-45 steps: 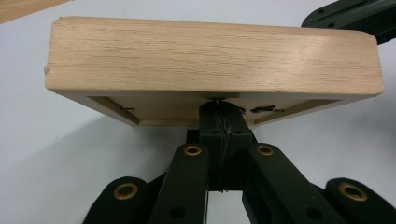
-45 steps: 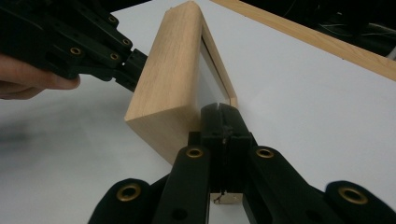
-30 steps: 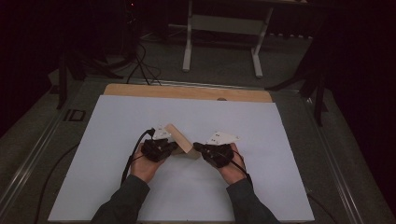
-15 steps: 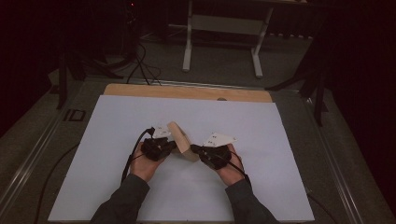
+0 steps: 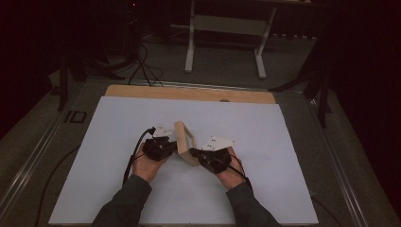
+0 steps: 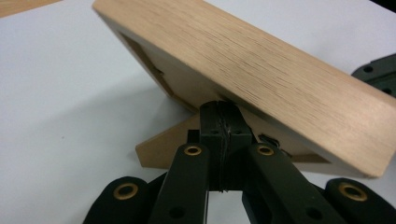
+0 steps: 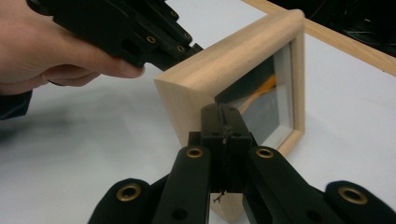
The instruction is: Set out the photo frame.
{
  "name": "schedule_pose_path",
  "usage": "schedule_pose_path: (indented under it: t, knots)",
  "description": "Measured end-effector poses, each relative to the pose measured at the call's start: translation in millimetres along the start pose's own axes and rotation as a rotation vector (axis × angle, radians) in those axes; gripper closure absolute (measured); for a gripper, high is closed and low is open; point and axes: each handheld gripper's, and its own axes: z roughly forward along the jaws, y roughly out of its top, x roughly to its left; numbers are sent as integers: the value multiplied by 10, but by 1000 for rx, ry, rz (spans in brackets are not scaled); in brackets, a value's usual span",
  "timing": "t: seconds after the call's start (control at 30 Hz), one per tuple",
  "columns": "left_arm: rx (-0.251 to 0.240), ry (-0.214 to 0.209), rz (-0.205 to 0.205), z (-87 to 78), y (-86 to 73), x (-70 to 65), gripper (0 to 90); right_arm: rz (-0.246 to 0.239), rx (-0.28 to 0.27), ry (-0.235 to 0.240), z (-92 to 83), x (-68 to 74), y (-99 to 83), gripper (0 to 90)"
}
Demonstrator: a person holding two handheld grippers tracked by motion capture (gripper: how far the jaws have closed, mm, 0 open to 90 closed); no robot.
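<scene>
The left tool (image 5: 171, 147), jaws pressed together, met the back of the light wooden picture frame (image 5: 185, 143), which stood tilted mid-way on the white worktop (image 5: 265, 137). The right tool (image 5: 195, 154), jaws likewise together, touched its front corner.

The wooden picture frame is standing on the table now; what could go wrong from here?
1. The wooden picture frame tilts on its rear stand; if the stand folds, it may fall flat.
2. Both grippers, left and right, touch it with jaws closed, so a small push might slide it on the white sheet.
</scene>
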Motion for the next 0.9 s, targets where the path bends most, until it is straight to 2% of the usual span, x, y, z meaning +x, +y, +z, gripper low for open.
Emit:
schedule_pose_path:
  t: [0.23, 0.67, 0.9]
  knots:
    - [6, 6, 4, 13, 17, 12, 893, -3, -2, 5, 21, 26, 11, 897]
    - [1, -14, -19, 52, 29, 46, 895, -10, -3, 10, 69, 84, 36, 897]
    - [0, -20, -17, 58, 32, 54, 895, -11, -3, 4, 67, 84, 37, 897]
